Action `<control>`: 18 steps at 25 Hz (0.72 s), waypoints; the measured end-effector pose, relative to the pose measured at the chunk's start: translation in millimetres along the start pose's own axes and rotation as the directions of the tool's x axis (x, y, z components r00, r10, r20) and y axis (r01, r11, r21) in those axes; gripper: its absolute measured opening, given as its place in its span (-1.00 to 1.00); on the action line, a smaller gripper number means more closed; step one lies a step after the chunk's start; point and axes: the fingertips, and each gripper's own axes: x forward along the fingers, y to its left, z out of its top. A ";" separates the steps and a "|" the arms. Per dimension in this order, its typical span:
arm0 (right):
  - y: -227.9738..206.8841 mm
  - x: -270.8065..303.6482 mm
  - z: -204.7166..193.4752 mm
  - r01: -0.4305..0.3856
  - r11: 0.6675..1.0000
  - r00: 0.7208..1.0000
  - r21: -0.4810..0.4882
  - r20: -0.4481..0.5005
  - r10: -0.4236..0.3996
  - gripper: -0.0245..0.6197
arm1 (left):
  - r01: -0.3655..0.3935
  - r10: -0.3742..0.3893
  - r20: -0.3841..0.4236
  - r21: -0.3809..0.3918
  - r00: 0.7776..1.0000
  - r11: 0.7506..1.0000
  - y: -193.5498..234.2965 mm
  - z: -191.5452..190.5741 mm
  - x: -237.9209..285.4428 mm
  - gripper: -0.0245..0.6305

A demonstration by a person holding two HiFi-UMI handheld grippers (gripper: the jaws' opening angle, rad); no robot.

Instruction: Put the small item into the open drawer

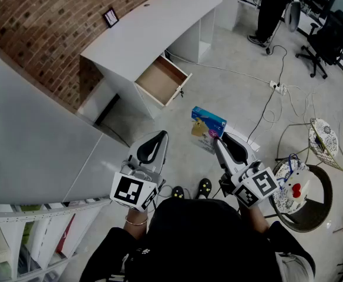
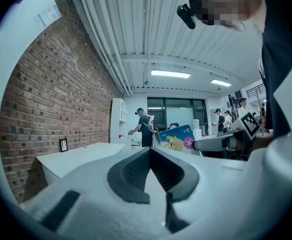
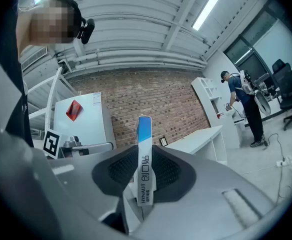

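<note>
1. White desk [image 1: 154,28] stands against brick wall [image 1: 42,16].
2. Open drawer [image 1: 161,82] is pulled out of the desk's front.
3. Left gripper [image 1: 161,137] is well short of the desk, jaws together, holding nothing.
4. Right gripper [image 1: 219,140] is equally far from the desk, jaws clamped on blue box [image 1: 208,122].
5. Box is held in the air, well apart from the desk's drawer.

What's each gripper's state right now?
Left gripper: closed, nothing between its jaws.
Right gripper: closed on the blue box.
</note>
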 end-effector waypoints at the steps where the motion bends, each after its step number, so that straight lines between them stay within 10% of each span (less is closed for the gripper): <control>1: -0.2 -0.1 0.8 -0.003 1.000 1.000 0.009 0.007 0.002 -0.63 | -0.001 0.001 -0.001 -0.001 1.000 1.000 -0.1 -0.6 -0.2 -0.93; 18: -43.3 -13.9 17.4 0.001 0.998 0.999 0.058 0.049 -0.004 -0.63 | -0.001 0.001 0.000 -0.002 1.000 1.000 -14.6 1.5 33.7 -0.93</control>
